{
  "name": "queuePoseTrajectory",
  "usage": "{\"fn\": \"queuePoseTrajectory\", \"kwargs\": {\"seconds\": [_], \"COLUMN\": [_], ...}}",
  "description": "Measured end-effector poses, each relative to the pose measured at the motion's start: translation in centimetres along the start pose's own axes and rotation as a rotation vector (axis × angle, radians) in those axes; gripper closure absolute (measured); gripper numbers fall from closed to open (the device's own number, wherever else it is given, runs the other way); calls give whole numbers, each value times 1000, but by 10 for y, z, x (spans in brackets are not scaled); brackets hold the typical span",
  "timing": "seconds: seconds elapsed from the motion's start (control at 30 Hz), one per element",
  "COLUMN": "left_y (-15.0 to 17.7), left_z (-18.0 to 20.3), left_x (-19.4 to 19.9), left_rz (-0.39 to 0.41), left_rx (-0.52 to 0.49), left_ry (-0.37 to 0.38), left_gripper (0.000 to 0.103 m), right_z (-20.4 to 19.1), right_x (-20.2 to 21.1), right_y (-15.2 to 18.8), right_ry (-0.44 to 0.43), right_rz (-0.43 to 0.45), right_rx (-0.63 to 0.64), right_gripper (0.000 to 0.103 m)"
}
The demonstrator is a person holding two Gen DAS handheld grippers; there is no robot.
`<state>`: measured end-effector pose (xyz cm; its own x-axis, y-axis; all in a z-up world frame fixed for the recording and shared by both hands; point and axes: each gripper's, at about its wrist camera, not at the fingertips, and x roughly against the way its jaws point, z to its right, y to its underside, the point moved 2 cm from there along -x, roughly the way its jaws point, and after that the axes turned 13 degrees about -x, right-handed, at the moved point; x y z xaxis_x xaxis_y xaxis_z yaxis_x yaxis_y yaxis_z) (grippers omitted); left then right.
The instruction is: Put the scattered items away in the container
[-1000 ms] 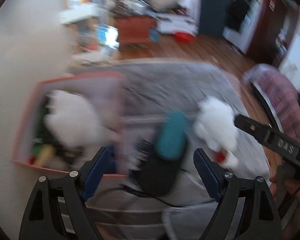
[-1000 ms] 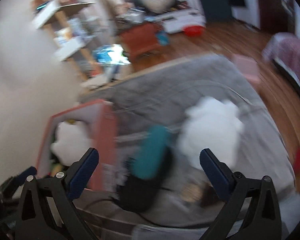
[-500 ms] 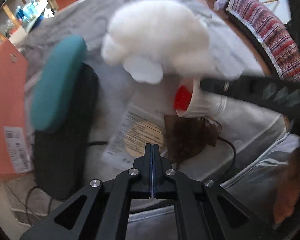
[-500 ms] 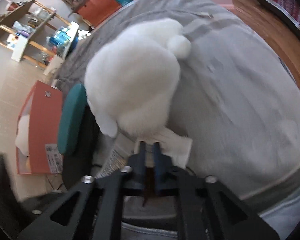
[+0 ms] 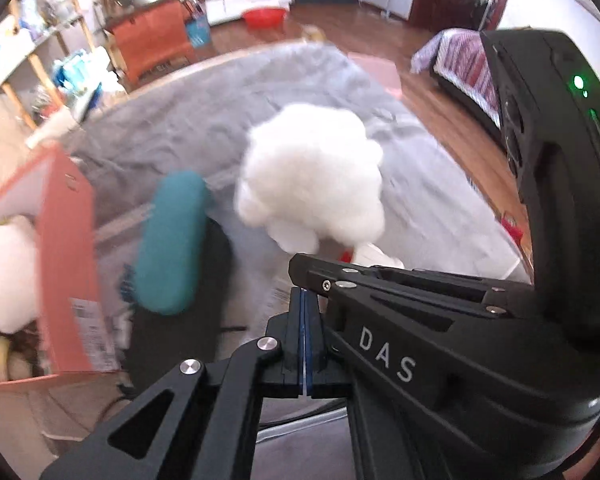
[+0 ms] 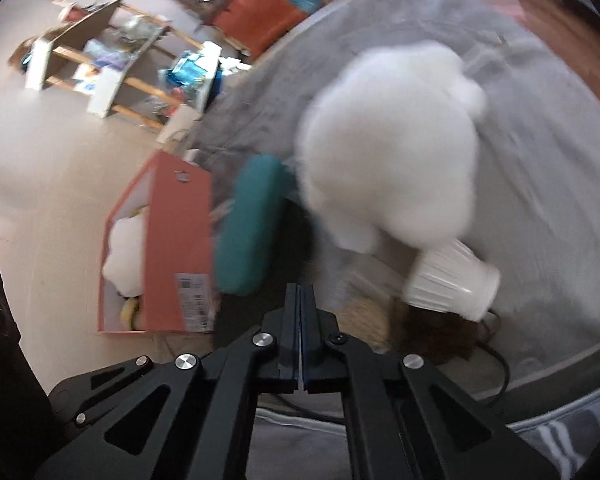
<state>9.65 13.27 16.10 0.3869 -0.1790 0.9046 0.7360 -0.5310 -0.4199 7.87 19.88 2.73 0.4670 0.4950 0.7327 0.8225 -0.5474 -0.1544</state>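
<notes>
With both the left gripper [image 5: 303,300] and right gripper [image 6: 300,300] fully closed and empty, the white plush toy [image 6: 392,148] lies ahead-right on the grey blanket [image 6: 548,152], right of the pink box [image 6: 176,248]

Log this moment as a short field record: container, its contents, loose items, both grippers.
container: orange box, open, beside the grey blanket
contents: white plush, something yellow below it
loose items: white plush toy; teal case on a black object; white cup on its side
left gripper: shut, holding nothing
right gripper: shut, holding nothing
</notes>
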Motion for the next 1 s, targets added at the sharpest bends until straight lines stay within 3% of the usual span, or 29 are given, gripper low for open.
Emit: {"fn": "queuePoseTrajectory", "kwargs": {"seconds": [0.17, 0.33, 0.5, 0.63, 0.67, 0.7, 0.73, 0.8, 0.9, 1.0], "left_y": [13, 46, 104, 155, 166, 179, 188, 200, 214, 222], "left_z": [-60, -147, -243, -304, -316, -329, -334, -344, -354, -363], "left_x": [68, 119, 129, 109, 100, 90, 84, 75, 71, 80], "left_rz": [95, 136, 122, 25, -18, -74, -103, -149, -161, -123], "left_rx": [52, 129, 261, 406, 445, 488, 512, 516, 537, 581], "left_ry": [-65, -166, -192, -235, -253, -272, -282, -312, -336, -312], "left_gripper": [103, 103, 103, 103, 100, 93, 73, 42, 40, 37], "right_z": [-91, -196, -291, -324, -328, -328, -324, -313, -292, -275], "right_x": [8, -20, -92, -155, -172, -187, -196, -217, -237, -229], "right_y": [12, 34, 71, 102, 108, 112, 114, 115, 107, 90], "right_ry": [-4, -29, -23, 56, 112, 179, 220, 260, 277, 261], "right_rz": [28, 10, -73, -141, -143, -128, -93, -90, -151, -123], "right_rx": [143, 300, 432, 499, 519, 532, 539, 561, 500, 450], "right_gripper": [103, 103, 103, 101, 72, 14, 3, 1, 1, 1]}}
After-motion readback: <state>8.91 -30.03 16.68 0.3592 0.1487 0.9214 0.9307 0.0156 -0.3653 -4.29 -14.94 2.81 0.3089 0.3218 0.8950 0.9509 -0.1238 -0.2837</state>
